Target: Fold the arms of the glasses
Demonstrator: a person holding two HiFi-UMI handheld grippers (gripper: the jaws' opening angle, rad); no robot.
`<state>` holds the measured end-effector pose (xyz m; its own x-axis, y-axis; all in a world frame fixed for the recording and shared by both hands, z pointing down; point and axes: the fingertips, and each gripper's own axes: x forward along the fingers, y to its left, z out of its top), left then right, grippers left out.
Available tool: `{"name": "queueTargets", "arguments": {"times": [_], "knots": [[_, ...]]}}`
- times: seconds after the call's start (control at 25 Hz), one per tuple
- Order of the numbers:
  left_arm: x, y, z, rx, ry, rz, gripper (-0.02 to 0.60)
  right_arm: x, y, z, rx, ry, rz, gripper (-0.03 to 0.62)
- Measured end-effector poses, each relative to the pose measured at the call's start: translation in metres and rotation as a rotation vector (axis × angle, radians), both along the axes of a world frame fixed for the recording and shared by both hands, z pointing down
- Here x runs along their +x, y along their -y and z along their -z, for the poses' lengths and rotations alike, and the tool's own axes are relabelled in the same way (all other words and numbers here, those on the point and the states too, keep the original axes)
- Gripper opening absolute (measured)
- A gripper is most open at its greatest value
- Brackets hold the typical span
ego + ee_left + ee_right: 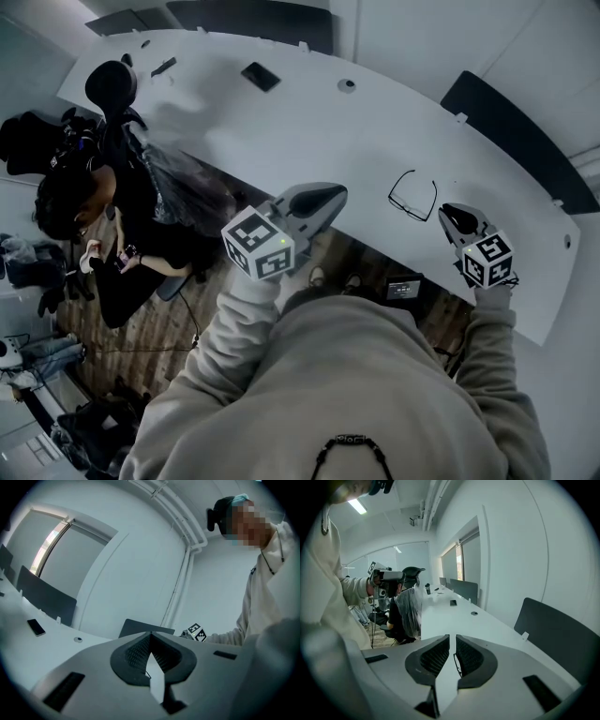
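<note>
Black-framed glasses (pixel 412 195) lie on the white bench (pixel 309 131) near its front edge. Their arms look unfolded, though they are too small to be sure. The left tool (pixel 330 194) hangs over the bench edge to their left, jaws pressed together on nothing. The right tool (pixel 450 215) sits just beside the glasses on their right, tilted down. Its jaws are all but together, with a thin slit between them and nothing pinched. In the right gripper view the glasses show through that slit, ahead of the tips.

I judge this to be the approach, with no arm folded yet. Next, one tool likely steadies the front of the glasses while the other swings an arm inward near its hinge. Shut tips suit a push, but a pinch would need the jaws spread first.
</note>
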<state>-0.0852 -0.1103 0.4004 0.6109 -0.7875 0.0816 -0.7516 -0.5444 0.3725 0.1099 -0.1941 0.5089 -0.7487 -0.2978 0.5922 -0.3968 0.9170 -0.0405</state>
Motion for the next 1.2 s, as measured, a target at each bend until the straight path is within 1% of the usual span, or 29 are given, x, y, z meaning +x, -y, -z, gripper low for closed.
{"name": "queueTargets", "arguments": {"times": [0.36, 0.92, 1.2], "knots": [[-0.016, -0.005, -0.007, -0.027, 0.007, 0.063, 0.005, -0.002, 0.014, -0.027, -0.055, -0.023, 0.029, 0.024], [-0.040, -0.030, -0.018, -0.061, 0.006, 0.157, 0.005, -0.005, 0.017, -0.079, -0.133, -0.111, 0.095, 0.026], [-0.050, -0.039, -0.026, -0.082, 0.003, 0.186, 0.005, -0.007, 0.019, -0.108, -0.168, -0.167, 0.129, 0.100]]}}
